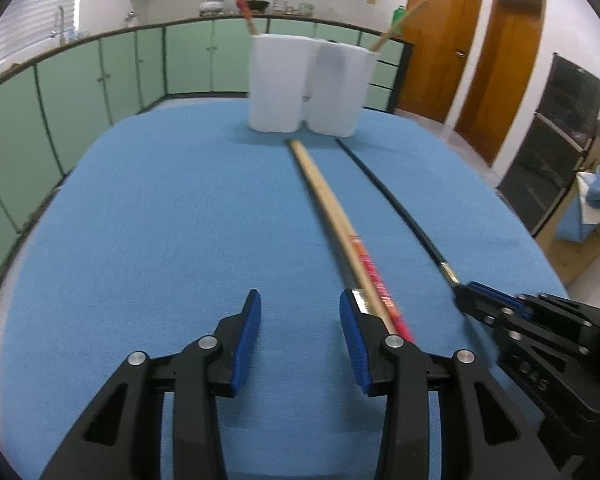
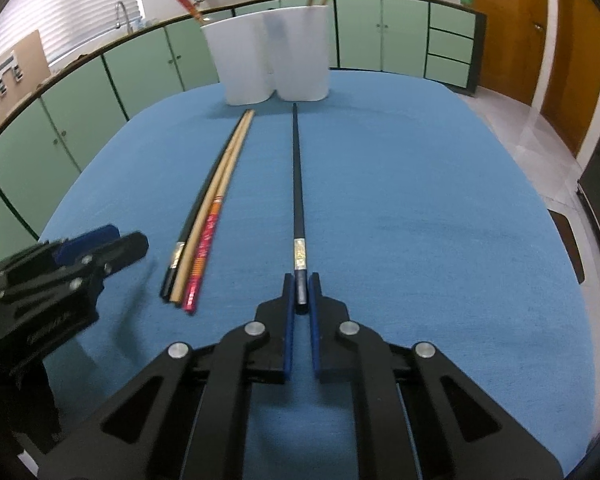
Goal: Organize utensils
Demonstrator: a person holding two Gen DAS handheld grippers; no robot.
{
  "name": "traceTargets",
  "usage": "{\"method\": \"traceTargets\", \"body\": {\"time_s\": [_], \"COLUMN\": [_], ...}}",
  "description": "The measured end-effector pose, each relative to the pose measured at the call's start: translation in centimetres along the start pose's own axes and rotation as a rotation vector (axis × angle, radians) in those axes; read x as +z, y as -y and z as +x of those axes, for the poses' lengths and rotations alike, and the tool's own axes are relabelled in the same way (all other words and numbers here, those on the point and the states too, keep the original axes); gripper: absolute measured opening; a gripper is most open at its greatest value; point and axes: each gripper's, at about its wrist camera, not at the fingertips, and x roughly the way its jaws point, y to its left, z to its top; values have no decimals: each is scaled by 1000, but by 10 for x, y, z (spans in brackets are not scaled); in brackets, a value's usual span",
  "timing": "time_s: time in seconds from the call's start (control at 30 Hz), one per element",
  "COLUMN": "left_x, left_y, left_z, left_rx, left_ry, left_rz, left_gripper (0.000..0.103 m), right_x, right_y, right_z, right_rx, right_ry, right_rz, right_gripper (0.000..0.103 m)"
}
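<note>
Left wrist view: left tongs (image 1: pixel 300 320) partly open over the blue surface (image 1: pixel 160 220), nothing between the pads; wooden chopstick (image 1: pixel 324 200) with red end passing just beside the right-hand pad, running ahead toward the white holder (image 1: pixel 308 88); black chopstick (image 1: pixel 388 196) further right, its near end at the right tongs (image 1: pixel 466 294). Right wrist view: right tongs (image 2: pixel 301 288) narrowed tight on the near end of the black chopstick (image 2: pixel 297 184), pointing straight ahead to the holder (image 2: pixel 272 56); a bundle of three chopsticks (image 2: pixel 208 216) lying left of these tongs, the left tongs (image 2: pixel 100 246) beyond it, blurred.
</note>
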Motion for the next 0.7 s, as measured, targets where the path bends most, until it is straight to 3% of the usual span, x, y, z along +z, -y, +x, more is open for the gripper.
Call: {"method": "traceTargets", "body": {"time_s": [0.27, 0.7], "left_x": [-1, -2], "left_y": [17, 11], "left_z": [10, 8], "left_rx": [-20, 61], "left_ry": [-44, -47], "left_rz": [33, 13], "left_gripper": [41, 45], "right_x": [0, -1], "right_y": [5, 0], "right_z": [0, -1], "right_rx": [7, 1], "right_ry": [-2, -3], "right_rz": [8, -2], "right_gripper": [6, 6]}}
